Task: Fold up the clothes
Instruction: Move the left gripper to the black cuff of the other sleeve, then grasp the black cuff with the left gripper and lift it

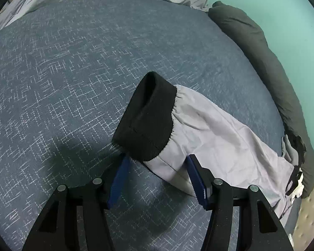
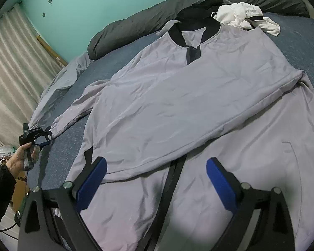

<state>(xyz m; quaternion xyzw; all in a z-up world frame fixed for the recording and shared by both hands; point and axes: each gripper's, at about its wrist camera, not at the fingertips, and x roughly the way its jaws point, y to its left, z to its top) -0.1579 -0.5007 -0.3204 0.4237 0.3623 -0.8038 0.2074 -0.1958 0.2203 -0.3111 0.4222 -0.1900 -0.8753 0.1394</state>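
Grey jacket [image 2: 178,96] lies spread flat on the bed [image 1: 62,73], front up, black collar [image 2: 190,27] toward the far side, black zip strip [image 2: 173,179] running down toward me. Bed cover is dark blue weave with pale flecks. Dark grey duvet roll [image 2: 136,23] lies along the far edge against a teal wall [image 2: 83,4]; white garment [image 2: 247,18] is bunched just beside the collar. Pale curtain [image 2: 10,67] is at the left of the right wrist view. My left gripper [image 1: 157,167] has its jaws spread either side of the sleeve [image 1: 219,133] just behind the black cuff [image 1: 146,121]; pads not pressed on the cloth. My right gripper [image 2: 157,179] hangs over the jacket's lower hem, jaws wide apart, holding nothing. My left hand [image 2: 21,161] is visible at the bed's edge.
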